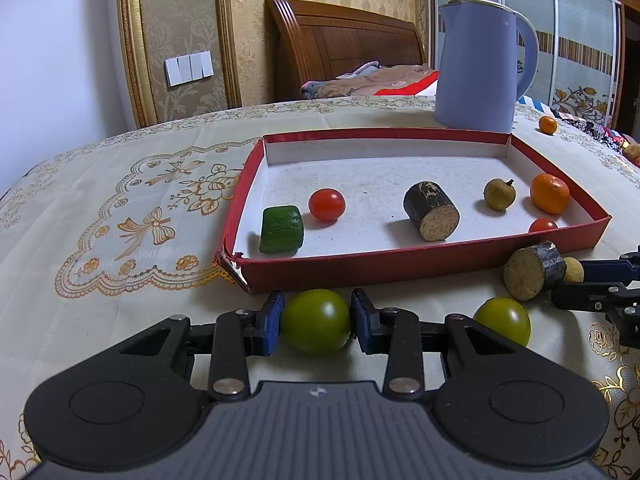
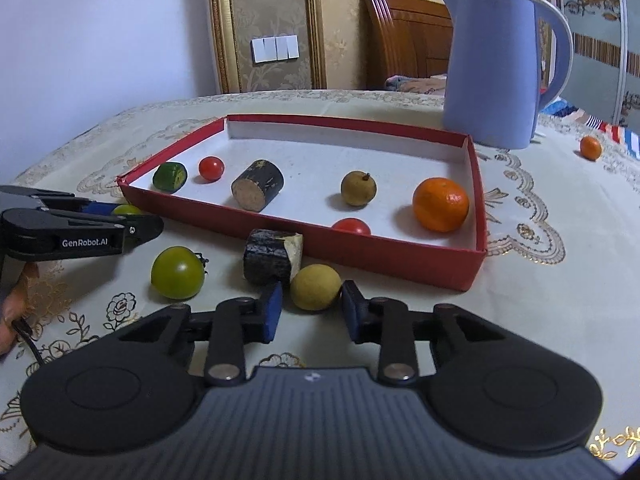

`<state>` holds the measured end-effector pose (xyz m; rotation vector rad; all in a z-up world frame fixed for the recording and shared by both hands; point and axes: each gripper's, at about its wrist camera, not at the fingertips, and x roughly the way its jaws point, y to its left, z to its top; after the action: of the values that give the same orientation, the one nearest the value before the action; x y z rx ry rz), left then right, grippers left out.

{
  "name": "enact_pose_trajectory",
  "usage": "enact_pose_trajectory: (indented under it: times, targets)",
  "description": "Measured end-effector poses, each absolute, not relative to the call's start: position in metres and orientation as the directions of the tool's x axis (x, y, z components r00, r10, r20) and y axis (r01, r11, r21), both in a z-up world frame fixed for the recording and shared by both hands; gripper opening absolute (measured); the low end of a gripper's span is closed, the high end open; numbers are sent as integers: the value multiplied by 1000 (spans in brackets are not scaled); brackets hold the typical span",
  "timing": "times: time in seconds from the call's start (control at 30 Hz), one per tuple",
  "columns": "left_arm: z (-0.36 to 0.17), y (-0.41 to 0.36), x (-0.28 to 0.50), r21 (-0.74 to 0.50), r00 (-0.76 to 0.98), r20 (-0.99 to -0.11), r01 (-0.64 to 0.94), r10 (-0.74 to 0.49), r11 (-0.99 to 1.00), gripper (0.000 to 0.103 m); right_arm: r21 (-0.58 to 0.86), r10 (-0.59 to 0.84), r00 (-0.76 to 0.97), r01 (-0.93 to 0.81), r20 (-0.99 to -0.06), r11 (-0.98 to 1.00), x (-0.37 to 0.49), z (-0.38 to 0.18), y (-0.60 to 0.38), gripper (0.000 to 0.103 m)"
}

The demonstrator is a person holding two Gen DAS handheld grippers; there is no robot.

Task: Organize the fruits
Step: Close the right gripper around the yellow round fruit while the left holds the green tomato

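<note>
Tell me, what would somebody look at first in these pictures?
Probably the red box in the middle of the table, with red tomatoes, an orange and other fruit inside. Next, the tall blue kettle standing behind it. Up close, the left gripper is squeezing a green tomato in front of the box.

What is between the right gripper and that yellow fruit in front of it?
Nothing visible. The yellow longan lies just ahead of the open right gripper, between its blue pads. The dark cane piece sits just behind it to the left.
</note>
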<state>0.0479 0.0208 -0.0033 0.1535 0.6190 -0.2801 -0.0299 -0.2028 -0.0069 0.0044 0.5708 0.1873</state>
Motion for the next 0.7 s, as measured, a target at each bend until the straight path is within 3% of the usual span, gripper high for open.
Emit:
enact_pose_trajectory:
  times: [0.7]
  targets:
    - [-3, 22, 47, 64, 786, -586, 288, -198, 955, 36, 90, 130, 861, -98, -492, 991, -40, -4, -214, 26]
